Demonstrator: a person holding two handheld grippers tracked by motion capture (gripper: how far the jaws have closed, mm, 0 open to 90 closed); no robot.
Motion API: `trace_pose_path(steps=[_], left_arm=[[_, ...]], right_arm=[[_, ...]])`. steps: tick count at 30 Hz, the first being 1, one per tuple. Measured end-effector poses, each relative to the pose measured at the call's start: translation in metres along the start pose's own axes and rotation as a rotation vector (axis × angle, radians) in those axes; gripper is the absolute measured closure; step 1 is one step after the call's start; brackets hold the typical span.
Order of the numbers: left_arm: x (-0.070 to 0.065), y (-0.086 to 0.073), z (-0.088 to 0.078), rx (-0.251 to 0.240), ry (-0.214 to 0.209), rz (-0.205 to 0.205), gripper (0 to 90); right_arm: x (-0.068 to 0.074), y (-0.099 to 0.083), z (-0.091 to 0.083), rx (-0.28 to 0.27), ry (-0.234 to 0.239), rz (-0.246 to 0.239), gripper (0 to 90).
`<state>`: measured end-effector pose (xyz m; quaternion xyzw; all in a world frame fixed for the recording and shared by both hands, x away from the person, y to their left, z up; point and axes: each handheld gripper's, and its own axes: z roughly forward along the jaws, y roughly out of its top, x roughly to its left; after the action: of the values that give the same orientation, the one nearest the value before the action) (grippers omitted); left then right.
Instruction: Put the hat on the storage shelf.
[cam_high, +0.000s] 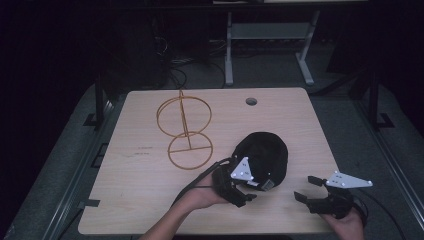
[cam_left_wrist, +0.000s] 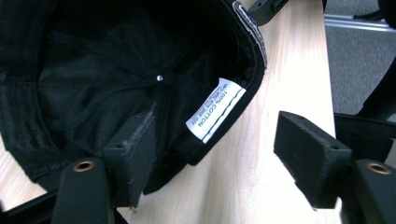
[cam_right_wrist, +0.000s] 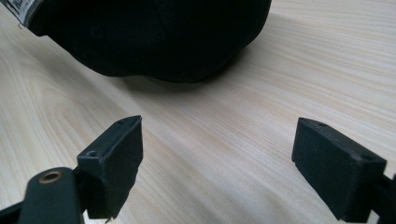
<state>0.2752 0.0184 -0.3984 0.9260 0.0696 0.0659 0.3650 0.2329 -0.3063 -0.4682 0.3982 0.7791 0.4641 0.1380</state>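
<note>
Item 1. Black cotton cap (cam_high: 264, 152), soft fabric, lying on the pale wooden table (cam_high: 135, 190) toward its near right part. The left gripper view looks into its hollow inside, where a white sewn label (cam_left_wrist: 215, 109) printed "100% COTTON" sits on the rim band.

Item 2. Left gripper (cam_high: 240, 192), black, with grey three-cornered plate, at the cap's near edge. Jaws parted and straddling the cap's rim: one jaw inside the hollow, against or just beside the lining, the other outside over bare wood and apart from the fabric. Nothing is clamped.

Item 3. Right gripper (cam_high: 306, 189), black, with the same grey plate, to the right of the cap and near it, not touching. Jaws spread wide over bare wood, nothing between them.

Item 4. Gold wire stand (cam_high: 184, 132), a flat ring base and an upright ring on a thin post, to the left of the cap and farther back, apart from it.

Item 5. Round cable hole (cam_high: 251, 101) in the table, behind the cap near the far edge.
</note>
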Motion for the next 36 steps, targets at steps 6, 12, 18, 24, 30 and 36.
trace_pose_path(steps=[6, 12, 18, 24, 30, 36], left_arm=[[0.003, 0.004, 0.01, 0.042, 0.011, 0.033, 37.6], [0.006, 0.007, 0.015, 0.049, -0.01, 0.06, 54.2], [0.006, 0.01, 0.015, 0.041, -0.019, 0.07, 66.7], [0.005, 0.02, 0.011, 0.026, -0.038, 0.086, 75.9], [0.01, 0.03, -0.001, -0.038, -0.071, 0.059, 79.5], [0.015, 0.043, -0.016, -0.127, -0.116, 0.024, 79.9]], right_arm=[[0.001, 0.0, 0.002, 0.005, 0.008, -0.005, 16.1], [0.001, 0.0, 0.003, 0.012, 0.012, -0.007, 16.1], [0.002, 0.001, 0.004, 0.016, 0.024, -0.005, 15.8], [0.005, 0.002, 0.004, 0.007, 0.039, 0.001, 14.9], [0.01, 0.006, 0.003, -0.039, 0.067, -0.01, 14.9], [0.017, 0.011, 0.004, -0.062, 0.078, -0.03, 15.5]])
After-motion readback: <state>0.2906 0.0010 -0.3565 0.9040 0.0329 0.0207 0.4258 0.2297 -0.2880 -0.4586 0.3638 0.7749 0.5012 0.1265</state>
